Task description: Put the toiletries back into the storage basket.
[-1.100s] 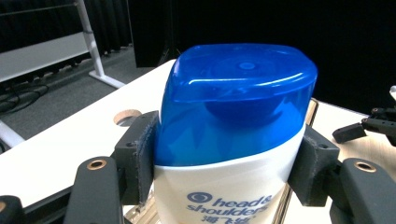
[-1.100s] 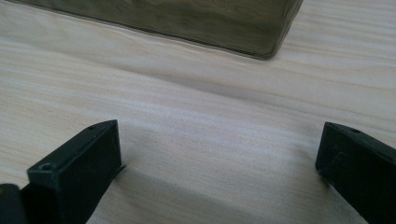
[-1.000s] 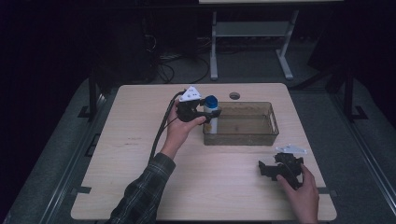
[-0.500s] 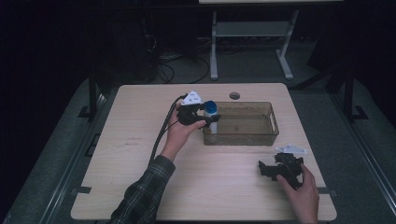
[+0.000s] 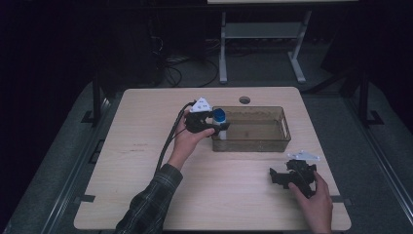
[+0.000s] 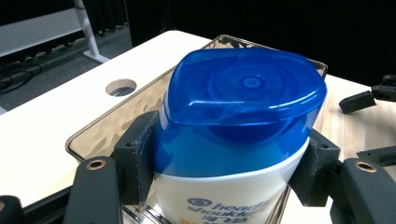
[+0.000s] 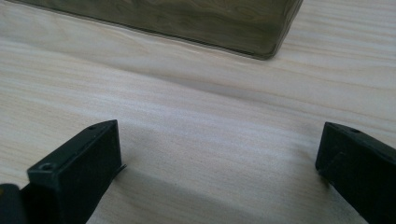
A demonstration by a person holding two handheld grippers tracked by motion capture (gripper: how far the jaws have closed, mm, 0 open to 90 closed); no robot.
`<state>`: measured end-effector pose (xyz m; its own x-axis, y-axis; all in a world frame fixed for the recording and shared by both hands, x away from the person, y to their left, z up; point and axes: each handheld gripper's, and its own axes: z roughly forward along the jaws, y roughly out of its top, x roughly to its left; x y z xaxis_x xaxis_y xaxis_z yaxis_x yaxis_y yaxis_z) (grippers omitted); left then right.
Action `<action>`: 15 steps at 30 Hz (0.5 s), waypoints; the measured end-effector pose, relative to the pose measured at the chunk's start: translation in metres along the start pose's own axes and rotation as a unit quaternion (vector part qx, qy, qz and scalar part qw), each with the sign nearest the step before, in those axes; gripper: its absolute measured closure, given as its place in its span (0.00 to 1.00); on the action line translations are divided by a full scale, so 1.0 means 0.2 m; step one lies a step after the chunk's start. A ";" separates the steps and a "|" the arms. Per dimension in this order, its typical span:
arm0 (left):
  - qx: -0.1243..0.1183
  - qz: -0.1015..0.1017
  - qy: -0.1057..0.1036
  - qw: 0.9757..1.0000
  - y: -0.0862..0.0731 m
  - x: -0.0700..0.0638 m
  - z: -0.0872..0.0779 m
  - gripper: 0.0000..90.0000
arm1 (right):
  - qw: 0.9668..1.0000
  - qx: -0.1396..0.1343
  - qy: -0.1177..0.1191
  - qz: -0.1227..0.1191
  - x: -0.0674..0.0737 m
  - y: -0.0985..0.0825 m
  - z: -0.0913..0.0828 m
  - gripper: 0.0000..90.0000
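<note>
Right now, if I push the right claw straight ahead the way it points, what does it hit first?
Bare tabletop lies directly ahead, then the near wall of the clear brown bin, close to its corner. The right claw is open and empty. How far off the bin stands is hard to judge.

Bottle (image 5: 220, 122) at tub's (image 5: 282, 127) left end; right claw (image 5: 278, 176) nr table (image 5: 146, 146) front-right.

My left gripper (image 5: 214, 124) was out over the far middle of the table, my left hand (image 5: 187, 139) wrapped around it from the near side, forearm in a plaid sleeve (image 5: 151, 204) angling up from the near edge. Its jaws were clamped on a bottle (image 6: 238, 135), pads (image 6: 137, 156) pressed against both sides. My right gripper (image 5: 285, 175) lay low at the near right, jaws spread wide, my right hand (image 5: 316, 202) behind it.
</note>
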<state>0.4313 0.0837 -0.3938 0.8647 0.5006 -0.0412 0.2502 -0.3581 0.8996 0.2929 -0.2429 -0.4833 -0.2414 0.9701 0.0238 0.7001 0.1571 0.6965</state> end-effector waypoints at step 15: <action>-0.008 -0.002 -0.011 1.000 0.01 -0.04 0.00 0.28 | 1.000 0.000 0.000 0.000 0.00 0.00 0.00 0.00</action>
<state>0.4251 0.0799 -0.3914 0.8736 0.4837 -0.0537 0.2457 -0.3431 0.9066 0.2929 -0.2429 -0.4833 -0.2415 0.9701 0.0239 0.7001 0.1571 0.6965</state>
